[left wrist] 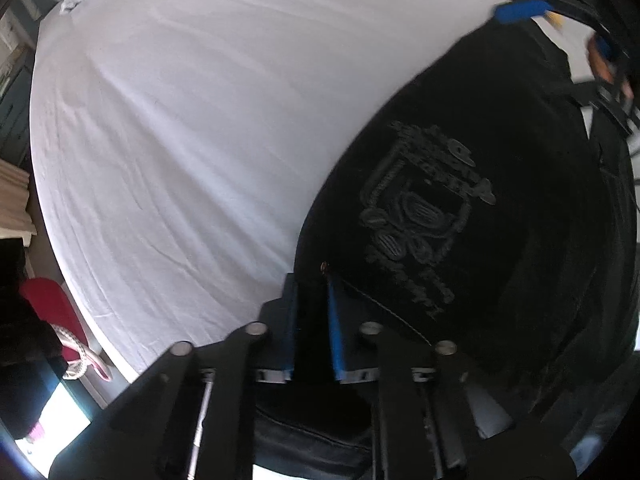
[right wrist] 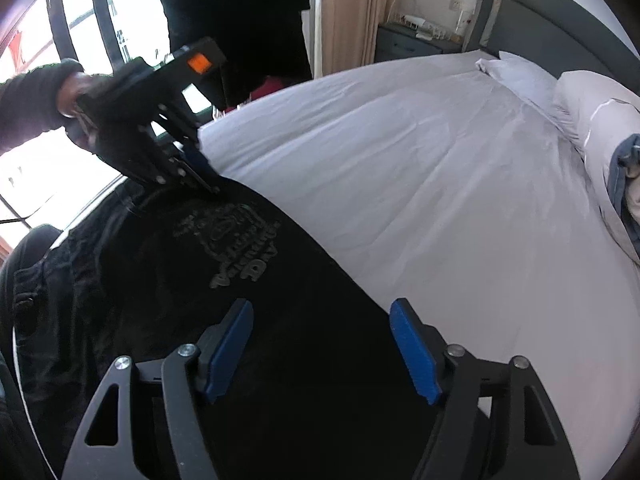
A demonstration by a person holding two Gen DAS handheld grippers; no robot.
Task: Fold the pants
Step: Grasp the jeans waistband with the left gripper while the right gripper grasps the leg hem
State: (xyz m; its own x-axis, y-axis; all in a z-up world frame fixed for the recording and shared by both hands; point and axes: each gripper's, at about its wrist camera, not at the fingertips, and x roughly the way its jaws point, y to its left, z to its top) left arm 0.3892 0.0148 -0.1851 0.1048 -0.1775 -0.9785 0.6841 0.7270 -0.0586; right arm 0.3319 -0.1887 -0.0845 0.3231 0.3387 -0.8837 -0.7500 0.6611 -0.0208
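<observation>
You're pinching the pants [left wrist: 460, 208] edge with the left claw [left wrist: 311, 280]; the right claw [right wrist: 322, 308] is hovering spread. Fabric is risking slipping out if you're lifting one-sided.

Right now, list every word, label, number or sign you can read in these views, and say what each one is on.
Nothing reads with confidence.
Grey crest print on the black pants: lettering is there, too blurred and warped in both views to quote.
Orange patch on the left tongs, seen from the right wrist: no legible characters.
Items on the nightstand: too small to read.
</observation>
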